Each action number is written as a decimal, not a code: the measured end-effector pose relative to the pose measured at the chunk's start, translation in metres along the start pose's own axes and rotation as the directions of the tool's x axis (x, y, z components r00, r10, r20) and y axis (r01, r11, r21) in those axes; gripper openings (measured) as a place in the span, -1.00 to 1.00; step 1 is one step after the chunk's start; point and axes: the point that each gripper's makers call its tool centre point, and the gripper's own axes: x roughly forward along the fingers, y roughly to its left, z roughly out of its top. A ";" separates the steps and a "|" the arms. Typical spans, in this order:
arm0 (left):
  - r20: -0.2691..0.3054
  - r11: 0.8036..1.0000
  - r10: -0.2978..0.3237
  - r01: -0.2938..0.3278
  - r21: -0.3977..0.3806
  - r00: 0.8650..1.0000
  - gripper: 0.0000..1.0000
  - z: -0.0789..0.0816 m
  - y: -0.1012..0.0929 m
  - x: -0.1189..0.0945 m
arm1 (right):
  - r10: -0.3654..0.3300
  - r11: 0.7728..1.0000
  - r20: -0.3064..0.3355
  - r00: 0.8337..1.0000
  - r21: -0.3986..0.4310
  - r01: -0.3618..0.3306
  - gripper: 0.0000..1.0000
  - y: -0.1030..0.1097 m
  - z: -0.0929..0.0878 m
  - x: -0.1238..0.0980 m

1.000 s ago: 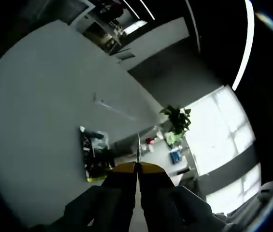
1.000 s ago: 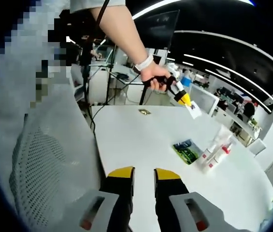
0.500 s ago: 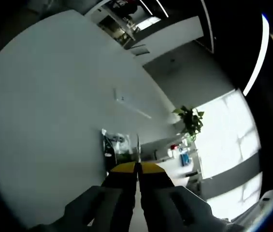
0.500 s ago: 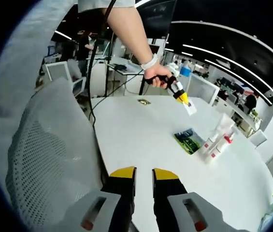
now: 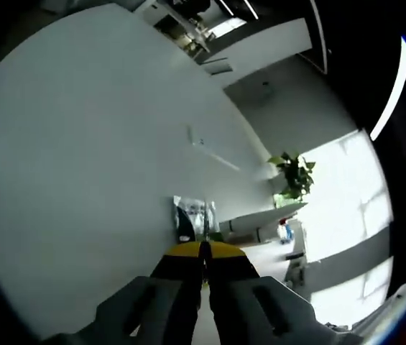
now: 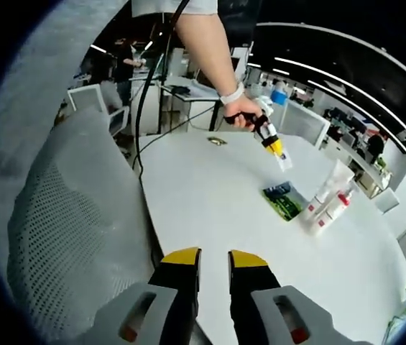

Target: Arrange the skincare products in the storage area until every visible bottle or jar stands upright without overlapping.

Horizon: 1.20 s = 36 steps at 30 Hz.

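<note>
My left gripper (image 5: 204, 248) is shut on a thin white sachet (image 5: 206, 224), seen edge-on between the jaws. In the right gripper view a hand holds that left gripper (image 6: 275, 148) above the white table (image 6: 210, 194), the white sachet (image 6: 285, 162) hanging from its tip. Just below it a dark green sachet (image 6: 283, 200) lies flat on the table; the left gripper view has this green sachet (image 5: 192, 218) beyond the jaws. A white tube (image 6: 334, 182) and two red-capped bottles (image 6: 330, 212) stand together to the right. My right gripper (image 6: 213, 257) is open near the table's edge, holding nothing.
A grey mesh chair (image 6: 59, 237) stands close on the left of the right gripper. A small gold object (image 6: 216, 141) lies at the table's far side. Desks, stands and cables fill the room behind. A potted plant (image 5: 296, 172) is by bright windows.
The left gripper with its white sachet has come lower and closer to the green sachet. The right gripper stays open at the table edge; its view has shifted slightly.
</note>
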 end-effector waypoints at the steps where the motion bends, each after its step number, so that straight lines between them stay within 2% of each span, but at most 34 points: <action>1: -0.008 1.000 0.005 -0.005 0.001 1.000 -1.00 0.000 0.003 0.001 | 0.005 1.000 -0.006 1.000 0.004 -0.005 -0.82 0.001 -0.001 0.001; 3: -0.016 1.000 0.025 -0.025 -0.005 1.000 -1.00 0.006 0.018 0.005 | 0.006 1.000 -0.014 1.000 0.005 -0.006 -0.82 0.001 -0.003 0.001; 7: -0.029 0.999 0.046 -0.046 -0.012 0.999 -1.00 0.008 0.030 0.011 | 0.007 1.000 -0.025 1.000 0.009 -0.007 -0.82 0.001 -0.005 0.002; 12: -0.047 0.998 0.063 -0.064 -0.020 0.997 -1.00 0.005 0.036 0.021 | 0.019 1.000 -0.037 0.999 0.020 -0.018 -0.82 0.003 -0.008 0.003; 19: -0.081 0.995 0.095 -0.096 -0.011 0.992 -1.00 0.007 0.058 0.031 | 0.019 0.999 -0.054 0.998 0.029 -0.018 -0.83 0.002 -0.011 0.004; 22: -0.079 0.994 0.107 -0.109 -0.020 0.991 -1.00 0.009 0.064 0.032 | 0.020 0.999 -0.056 0.998 0.030 -0.018 -0.83 0.002 -0.011 0.004; 24: -0.080 0.988 0.152 -0.154 -0.016 0.985 -1.00 0.014 0.078 0.033 | 0.022 0.999 -0.058 0.998 0.025 -0.021 -0.83 0.003 -0.011 0.004; 28: -0.105 0.985 0.172 -0.174 -0.011 0.980 -0.98 0.013 0.082 0.034 | 0.029 0.999 -0.058 0.998 0.024 -0.028 -0.83 0.005 -0.011 0.005; 30: -0.117 0.974 0.228 -0.226 0.026 0.967 -0.94 0.011 0.090 0.032 | 0.029 0.999 -0.061 0.998 0.022 -0.028 -0.85 0.005 -0.011 0.005; 36: -0.139 0.972 0.234 -0.232 0.030 0.962 -0.92 0.009 0.088 0.033 | 0.031 0.999 -0.064 0.997 0.012 -0.030 -0.88 0.006 -0.012 0.005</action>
